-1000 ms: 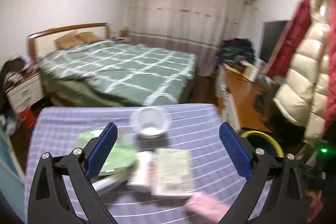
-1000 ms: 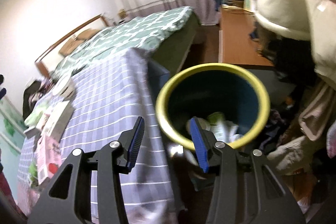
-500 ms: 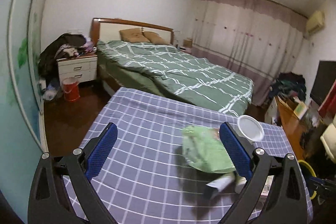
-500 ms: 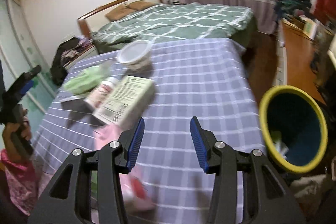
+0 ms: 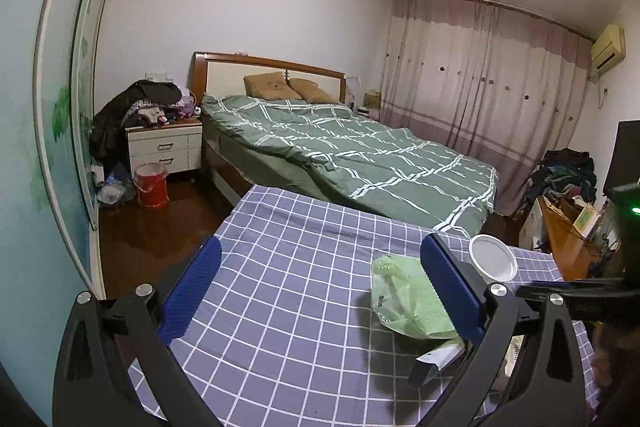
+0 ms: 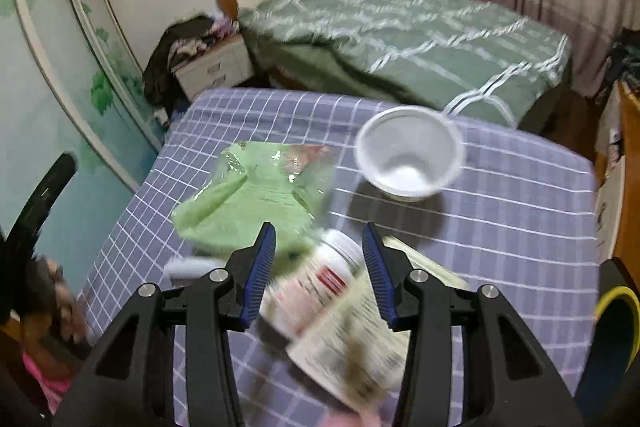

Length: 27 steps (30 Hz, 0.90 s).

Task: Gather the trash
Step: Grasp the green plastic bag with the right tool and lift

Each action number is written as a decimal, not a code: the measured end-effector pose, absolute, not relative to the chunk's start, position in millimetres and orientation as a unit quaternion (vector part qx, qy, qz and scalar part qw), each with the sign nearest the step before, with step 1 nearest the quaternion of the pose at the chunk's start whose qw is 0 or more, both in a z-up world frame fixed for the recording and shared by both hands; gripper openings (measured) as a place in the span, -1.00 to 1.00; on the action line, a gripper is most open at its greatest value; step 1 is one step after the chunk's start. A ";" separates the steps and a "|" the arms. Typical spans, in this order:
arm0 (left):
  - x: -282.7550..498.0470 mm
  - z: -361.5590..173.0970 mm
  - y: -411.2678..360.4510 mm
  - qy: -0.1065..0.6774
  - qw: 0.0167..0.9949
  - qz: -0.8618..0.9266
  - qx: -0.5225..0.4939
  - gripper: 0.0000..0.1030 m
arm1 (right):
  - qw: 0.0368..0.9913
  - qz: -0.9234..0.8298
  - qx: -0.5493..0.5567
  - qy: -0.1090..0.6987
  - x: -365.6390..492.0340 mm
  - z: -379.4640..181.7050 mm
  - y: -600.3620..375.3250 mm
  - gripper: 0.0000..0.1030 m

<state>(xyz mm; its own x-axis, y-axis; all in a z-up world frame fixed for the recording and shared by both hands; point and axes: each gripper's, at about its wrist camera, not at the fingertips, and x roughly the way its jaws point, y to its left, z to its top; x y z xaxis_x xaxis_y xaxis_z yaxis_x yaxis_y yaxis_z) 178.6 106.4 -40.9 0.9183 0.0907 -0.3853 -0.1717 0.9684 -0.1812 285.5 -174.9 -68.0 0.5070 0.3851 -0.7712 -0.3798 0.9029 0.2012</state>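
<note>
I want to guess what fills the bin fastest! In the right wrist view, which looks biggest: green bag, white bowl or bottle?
1. Green bag
2. White bowl
3. Bottle, though blurred, partly hidden and nearest the camera, so unsure.

Left gripper (image 5: 320,287) fingers spread wide; right gripper (image 6: 320,263) fingers partly apart, empty.

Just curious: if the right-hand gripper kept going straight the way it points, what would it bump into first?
Most likely the white bottle lying between the right gripper's open fingers, beside the green bag; blur makes depth uncertain.
</note>
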 end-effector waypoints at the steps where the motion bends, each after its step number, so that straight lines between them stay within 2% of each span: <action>1: 178.7 -41.5 107.1 0.192 0.973 0.066 -0.107 0.90 | 0.862 0.219 0.002 0.457 294.6 -73.2 -168.3 -0.18; 6: 176.2 -42.2 104.5 0.196 0.972 0.057 -0.113 0.90 | 0.848 0.202 0.011 0.489 322.3 -93.5 -154.4 -0.22; 13: 175.3 -43.2 102.1 0.198 0.973 0.047 -0.112 0.90 | 0.838 0.204 0.018 0.506 330.8 -105.6 -147.6 -0.82; 19: 174.4 -43.4 103.0 0.196 0.973 0.048 -0.115 0.90 | 0.850 0.216 0.024 0.480 319.4 -85.7 -151.6 -0.91; 27: 173.5 -43.5 103.2 0.194 0.973 0.048 -0.114 0.90 | 0.885 0.211 0.055 0.411 295.8 -34.1 -183.2 -0.92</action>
